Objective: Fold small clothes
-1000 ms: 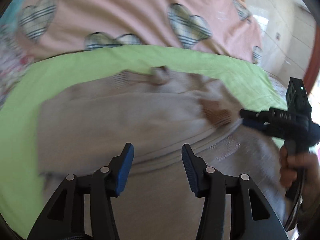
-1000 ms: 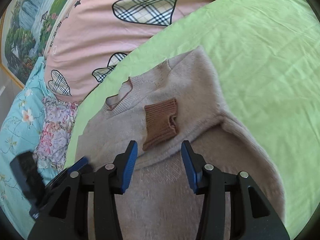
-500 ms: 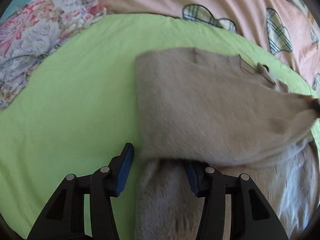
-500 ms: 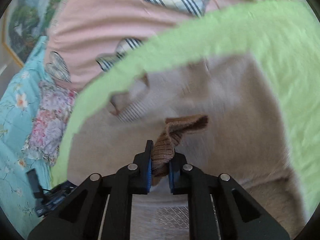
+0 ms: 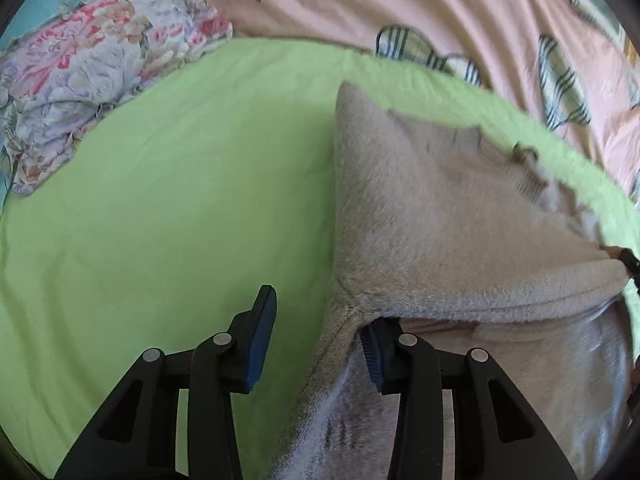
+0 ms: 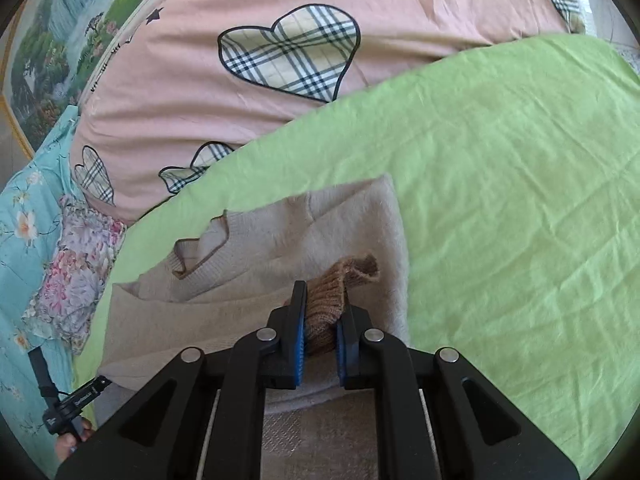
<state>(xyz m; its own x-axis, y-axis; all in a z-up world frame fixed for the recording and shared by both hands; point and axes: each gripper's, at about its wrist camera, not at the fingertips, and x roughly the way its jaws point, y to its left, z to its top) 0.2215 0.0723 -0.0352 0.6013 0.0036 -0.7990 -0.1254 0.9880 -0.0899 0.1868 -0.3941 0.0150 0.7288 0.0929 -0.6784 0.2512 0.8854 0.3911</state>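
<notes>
A small beige sweater (image 5: pixel 432 216) lies on a green sheet (image 5: pixel 180 200); it also shows in the right wrist view (image 6: pixel 280 252). My right gripper (image 6: pixel 320 332) is shut on the sweater's brown ribbed cuff (image 6: pixel 336 292) and holds the sleeve up over the body. My left gripper (image 5: pixel 316 340) is open at the sweater's left edge. Its right finger (image 5: pixel 376 356) is tucked under the folded sleeve at the armpit; its left finger (image 5: pixel 260 336) is over bare sheet. The right gripper's tip shows at the far right edge of the left wrist view (image 5: pixel 630 264).
A pink quilt with plaid hearts (image 6: pixel 280 48) lies behind the sheet. A floral pillow (image 5: pixel 80 72) and a turquoise floral cover (image 6: pixel 24 208) lie to the left. The left gripper and hand show at the lower left of the right wrist view (image 6: pixel 68 412).
My right gripper has shut on the brown cuff and lifted the sleeve. My left gripper has swung to the sweater's left edge, with one finger going under the sleeve.
</notes>
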